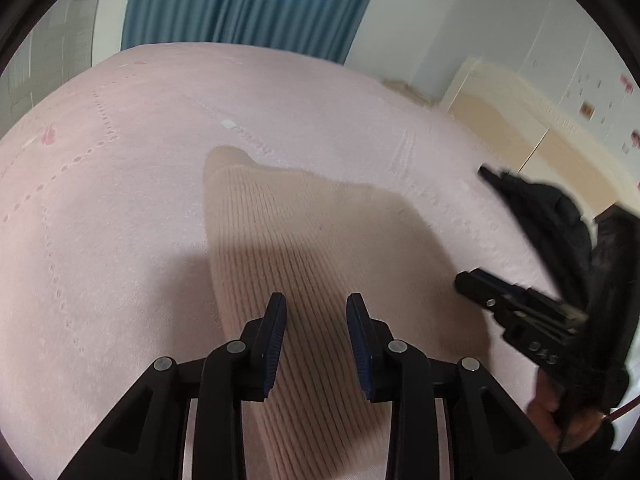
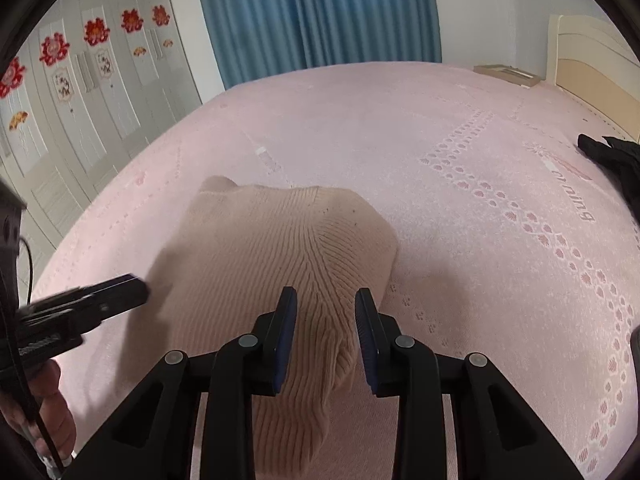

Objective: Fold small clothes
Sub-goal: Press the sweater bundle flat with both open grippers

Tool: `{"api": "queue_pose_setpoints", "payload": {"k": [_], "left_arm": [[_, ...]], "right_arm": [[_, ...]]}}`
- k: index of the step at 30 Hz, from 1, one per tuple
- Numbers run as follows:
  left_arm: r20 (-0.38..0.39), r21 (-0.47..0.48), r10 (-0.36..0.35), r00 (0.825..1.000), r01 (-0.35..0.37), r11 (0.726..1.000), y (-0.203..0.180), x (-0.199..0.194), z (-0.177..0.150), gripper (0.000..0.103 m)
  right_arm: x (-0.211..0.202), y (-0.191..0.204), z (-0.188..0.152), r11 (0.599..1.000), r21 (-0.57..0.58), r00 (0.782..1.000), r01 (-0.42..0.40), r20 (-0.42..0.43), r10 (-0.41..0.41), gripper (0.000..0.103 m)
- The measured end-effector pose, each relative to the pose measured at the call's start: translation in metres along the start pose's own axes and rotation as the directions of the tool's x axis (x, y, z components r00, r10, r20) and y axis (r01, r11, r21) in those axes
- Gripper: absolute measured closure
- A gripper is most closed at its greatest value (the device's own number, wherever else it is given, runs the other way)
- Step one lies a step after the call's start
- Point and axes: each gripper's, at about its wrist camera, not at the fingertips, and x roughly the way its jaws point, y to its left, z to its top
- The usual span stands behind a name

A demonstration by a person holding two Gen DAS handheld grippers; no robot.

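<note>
**Both claws open over a beige knit on the bed**

At the far left of the right wrist view stand white wardrobe doors [image 2: 80, 92] with red paper flowers stuck on them, and beside them a blue curtain [image 2: 320, 12] hangs behind the bed. The pink bedspread [image 2: 460, 128] fills the middle of both views. On it lies the beige ribbed knit garment [image 1: 288, 240], partly folded, its near end running under both tools. The left claw [image 1: 316, 316] hovers over the knit's ribbed middle, its fingers parted with nothing between them but the cloth below. The right claw [image 2: 326, 312] is likewise spread, straddling the knit's right edge near a seam. Whether either touches the cloth cannot be told. Further right, a black garment [image 2: 616, 160] lies apart on the bedspread, near the cream headboard [image 2: 592, 64].
</note>
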Motion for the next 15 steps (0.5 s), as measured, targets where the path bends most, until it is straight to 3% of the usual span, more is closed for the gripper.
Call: {"api": "queue_pose_setpoints", "payload": {"k": [4,9,15], "left_arm": [[0.010,0.056,0.038,0.999,-0.039,0.998,-0.004,0.009,-0.010,0.071],[0.022,0.029,0.025,0.999,-0.026,0.999,0.005,0.012,-0.018,0.071],[0.045,0.068,0.073,0.996,-0.076,0.995,-0.002,0.013,-0.024,0.071]], "right_arm": [[0.018,-0.005,-0.004,1.000,0.000,0.999,0.010,-0.047,-0.010,0.072],[0.030,-0.011,-0.012,1.000,0.003,0.998,-0.028,-0.058,0.028,0.072],[0.041,-0.015,-0.013,1.000,0.010,0.997,-0.015,-0.075,0.015,0.069]]}}
